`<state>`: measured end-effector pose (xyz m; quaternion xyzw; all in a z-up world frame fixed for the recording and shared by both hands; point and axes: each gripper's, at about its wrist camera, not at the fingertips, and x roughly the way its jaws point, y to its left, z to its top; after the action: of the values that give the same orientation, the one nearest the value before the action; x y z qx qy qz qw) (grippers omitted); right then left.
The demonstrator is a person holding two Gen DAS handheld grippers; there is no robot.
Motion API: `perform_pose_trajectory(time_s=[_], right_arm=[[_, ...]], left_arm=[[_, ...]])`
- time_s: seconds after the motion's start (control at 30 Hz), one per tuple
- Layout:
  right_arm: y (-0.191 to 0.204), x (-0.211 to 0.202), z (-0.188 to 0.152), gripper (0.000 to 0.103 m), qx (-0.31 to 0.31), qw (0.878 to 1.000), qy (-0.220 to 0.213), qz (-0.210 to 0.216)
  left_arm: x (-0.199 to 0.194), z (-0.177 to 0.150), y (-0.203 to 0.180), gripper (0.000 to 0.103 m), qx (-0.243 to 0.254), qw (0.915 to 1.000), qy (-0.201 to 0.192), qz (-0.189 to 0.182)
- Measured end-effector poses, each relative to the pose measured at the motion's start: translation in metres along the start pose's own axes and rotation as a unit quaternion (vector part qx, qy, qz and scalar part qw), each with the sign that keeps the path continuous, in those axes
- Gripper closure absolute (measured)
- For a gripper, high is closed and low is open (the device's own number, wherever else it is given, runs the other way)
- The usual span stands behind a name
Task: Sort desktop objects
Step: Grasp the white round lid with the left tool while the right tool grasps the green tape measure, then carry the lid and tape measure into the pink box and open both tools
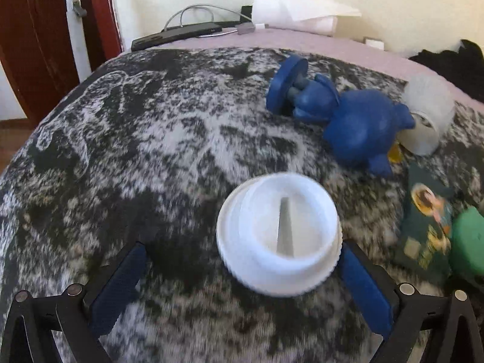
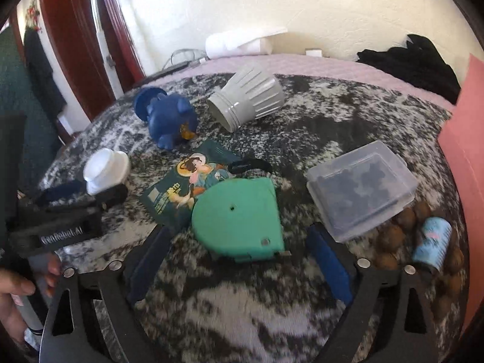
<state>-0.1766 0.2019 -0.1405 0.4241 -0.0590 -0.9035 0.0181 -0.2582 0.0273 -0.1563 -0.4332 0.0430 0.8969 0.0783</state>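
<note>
On the black-and-white mottled blanket, a white screw lid stands between the blue fingers of my left gripper. The gripper is open; the lid rests against its right finger, with a gap to the left one. The lid and left gripper also show in the right wrist view. My right gripper is open around a green tape measure, with neither finger touching it. A blue bear figure lies on its side, and a grey ribbed cup lies tipped over.
A dark green picture packet lies partly under the tape measure. A clear plastic box, a small light-blue bottle and brown beads sit at the right, by a pink sheet. A hand holds the left gripper.
</note>
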Motion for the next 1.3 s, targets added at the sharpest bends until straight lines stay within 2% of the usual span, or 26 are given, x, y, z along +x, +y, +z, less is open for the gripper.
perform_pose_trajectory(time_s=[0.13,0.2,0.27,0.3,0.4,0.6,0.77,0.9,1.03,1.2,1.3], right_arm=[[0.001,0.009,0.006,0.013,-0.004,1.000,0.007,-0.003],[-0.002,0.008,0.006,0.029,0.001,1.000,0.003,-0.006],[-0.004,0.007,0.007,0.042,0.007,1.000,-0.001,-0.008],[-0.005,0.006,0.007,0.044,0.009,1.000,-0.003,-0.005],[-0.007,0.005,0.006,0.044,0.014,1.000,-0.007,0.002],[-0.009,-0.009,-0.007,0.044,0.022,1.000,-0.009,0.020],[-0.007,-0.036,-0.031,0.044,0.041,0.998,-0.004,0.038],[0.003,-0.063,-0.051,0.044,0.032,0.999,-0.002,0.036],[0.011,-0.104,-0.070,0.044,0.021,0.999,-0.022,0.031],[0.014,-0.178,-0.093,0.044,0.004,0.996,-0.091,0.009],[0.005,-0.224,-0.105,0.044,0.007,0.989,-0.142,-0.026]], left_arm=[[0.002,0.003,-0.006,0.002,0.002,0.9999,-0.005,0.009],[0.002,0.002,-0.004,0.007,-0.001,1.0000,-0.008,-0.001],[-0.002,0.001,-0.006,0.023,0.005,0.9998,-0.019,-0.009],[-0.004,0.001,-0.007,0.039,0.011,0.9996,-0.025,-0.011],[-0.009,-0.002,-0.014,0.039,0.026,0.9992,-0.031,-0.005],[-0.024,-0.012,-0.006,0.039,0.011,0.9989,-0.016,-0.042],[-0.049,-0.016,-0.011,0.039,0.028,0.9986,-0.009,-0.044],[-0.090,-0.011,-0.019,0.039,0.044,0.9972,-0.042,-0.044],[-0.139,-0.003,-0.029,0.039,0.067,0.9932,-0.086,-0.043],[-0.200,0.006,-0.048,0.039,0.091,0.9841,-0.144,-0.051],[-0.229,0.010,-0.068,0.039,0.104,0.9778,-0.174,-0.055]])
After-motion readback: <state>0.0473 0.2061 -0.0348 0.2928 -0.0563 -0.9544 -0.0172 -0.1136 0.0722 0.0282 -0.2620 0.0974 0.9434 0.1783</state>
